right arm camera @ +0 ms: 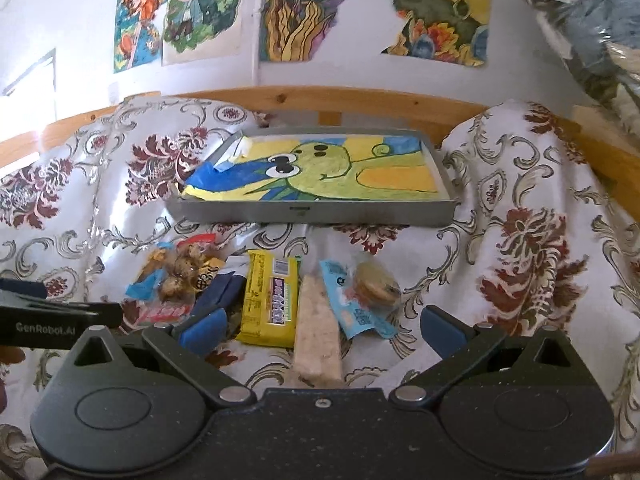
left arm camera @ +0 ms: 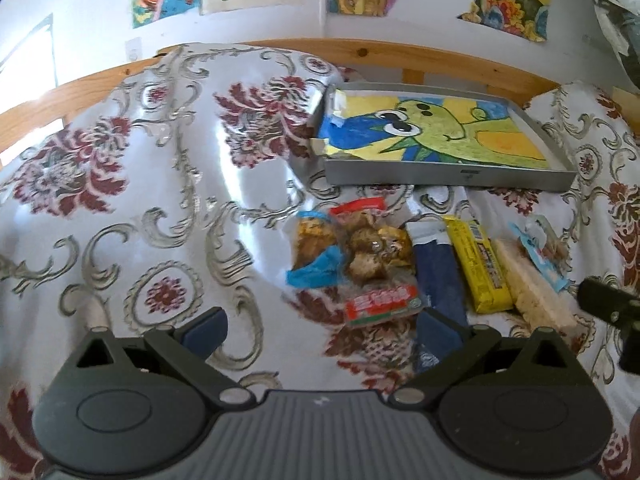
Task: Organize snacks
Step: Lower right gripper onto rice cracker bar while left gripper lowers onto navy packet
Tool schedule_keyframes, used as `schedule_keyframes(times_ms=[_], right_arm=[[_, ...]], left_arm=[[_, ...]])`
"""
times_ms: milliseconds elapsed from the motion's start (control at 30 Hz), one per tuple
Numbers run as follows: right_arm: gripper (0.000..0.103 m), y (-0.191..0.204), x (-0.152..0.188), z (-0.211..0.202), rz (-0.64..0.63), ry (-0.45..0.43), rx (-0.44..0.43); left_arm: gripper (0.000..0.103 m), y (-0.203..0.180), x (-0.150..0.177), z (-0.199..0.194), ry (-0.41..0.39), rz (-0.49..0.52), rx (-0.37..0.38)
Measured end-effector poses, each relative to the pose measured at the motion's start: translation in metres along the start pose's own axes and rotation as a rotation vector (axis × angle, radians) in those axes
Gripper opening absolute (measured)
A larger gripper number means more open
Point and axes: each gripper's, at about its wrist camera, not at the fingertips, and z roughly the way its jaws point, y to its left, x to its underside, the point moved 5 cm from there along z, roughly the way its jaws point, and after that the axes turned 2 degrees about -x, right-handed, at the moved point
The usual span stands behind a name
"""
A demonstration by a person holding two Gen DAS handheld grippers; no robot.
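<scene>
1. A floral cloth in white, maroon and grey covers the surface, with a wooden rail along its far edge and coloured drawings taped to the white wall behind.
2. A shallow grey tray sits near the cloth's far edge, lined with a crayon picture of a green creature.
3. The snacks lie in a row on the cloth just in front of the tray's near wall: a clear bag of brown balls, a dark blue packet, a yellow bar, a pale wafer block and a light blue cookie pack.
4. The left gripper is spread wide and empty; its right pad sits against the near end of the dark blue packet.
5. The right gripper is also spread wide and holds nothing, with the pale wafer block lying between its 2 fingers.
</scene>
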Motion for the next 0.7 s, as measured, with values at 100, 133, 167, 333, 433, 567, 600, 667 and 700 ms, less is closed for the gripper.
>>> schedule_keyframes(times_ms=[100,133,167,333,433,567,600,667,700], right_arm=[[0.102,-0.003,-0.001,0.010,-0.026,0.013,0.009],[0.102,-0.004,-0.002,0.014,-0.032,0.015,0.011],[0.102,-0.005,-0.001,0.017,-0.035,0.017,0.008],[0.102,-0.009,-0.002,0.031,-0.001,0.036,-0.010],[0.102,-0.011,0.001,0.038,0.000,0.048,-0.020],[0.102,-0.013,0.006,0.048,-0.008,0.058,-0.023],[0.102,-0.014,0.007,0.052,-0.001,0.065,-0.029],[0.102,-0.016,0.011,0.057,0.023,0.088,-0.053],[0.102,-0.016,0.013,0.058,0.036,0.099,-0.065]], left_arm=[[0.102,-0.006,-0.005,0.006,0.011,0.028,0.024],[0.102,-0.008,-0.006,0.008,0.014,0.034,0.029],[0.102,-0.010,-0.008,0.010,0.019,0.039,0.033],[0.102,-0.016,-0.018,0.019,0.040,0.058,0.067],[0.102,-0.021,-0.024,0.025,0.045,0.077,0.085],[0.102,-0.029,-0.029,0.032,0.049,0.102,0.117],[0.102,-0.031,-0.030,0.034,0.052,0.112,0.128],[0.102,-0.037,-0.031,0.037,0.052,0.129,0.149],[0.102,-0.040,-0.031,0.039,0.052,0.137,0.155]])
